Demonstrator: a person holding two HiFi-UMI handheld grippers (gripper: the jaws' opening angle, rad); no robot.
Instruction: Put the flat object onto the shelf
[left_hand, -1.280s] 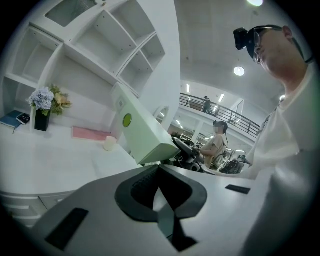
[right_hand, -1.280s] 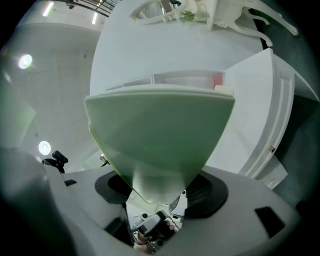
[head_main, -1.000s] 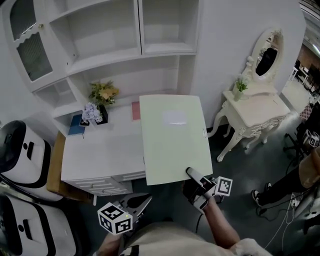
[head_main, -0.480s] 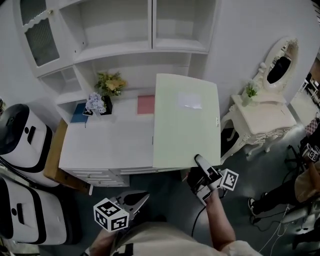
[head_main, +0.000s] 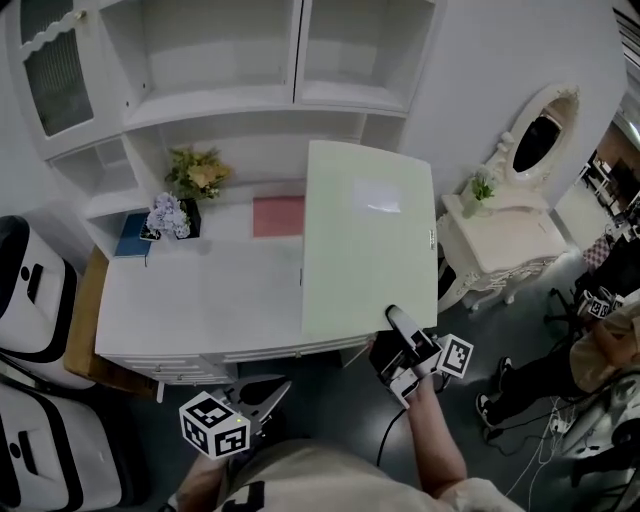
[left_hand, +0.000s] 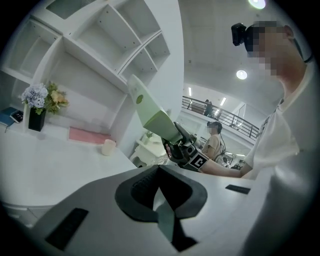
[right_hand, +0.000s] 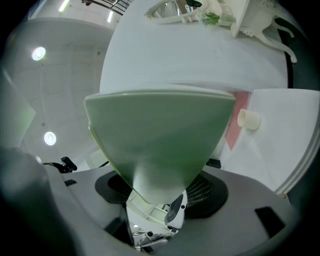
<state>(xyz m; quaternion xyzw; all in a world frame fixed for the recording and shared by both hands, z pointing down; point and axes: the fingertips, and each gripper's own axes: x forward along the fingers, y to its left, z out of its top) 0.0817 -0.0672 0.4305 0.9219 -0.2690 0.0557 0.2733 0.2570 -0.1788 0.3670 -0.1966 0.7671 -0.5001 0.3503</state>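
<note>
The flat object (head_main: 365, 240) fills the centre-right of the head view, held above the right end of the surface (head_main: 190, 300); the right claw (head_main: 393, 318) grips its lower edge; the left claw (head_main: 280, 386) sits lower left, before the surface; a vase (head_main: 168, 215) and a book (head_main: 131, 236) stand rear left on the surface; a mat (head_main: 277, 215) lies right of them; the shelf (head_main: 250, 95) rises behind, across the top; a dressing table (head_main: 500, 235) stands far right.

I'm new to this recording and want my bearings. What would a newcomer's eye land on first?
The big pale green folder stands out first, clamped at its near corner by the right gripper and held up over the right end of the white desk. Next come the white shelves behind the desk, and the flowers and pink pad at the desk's back.
</note>
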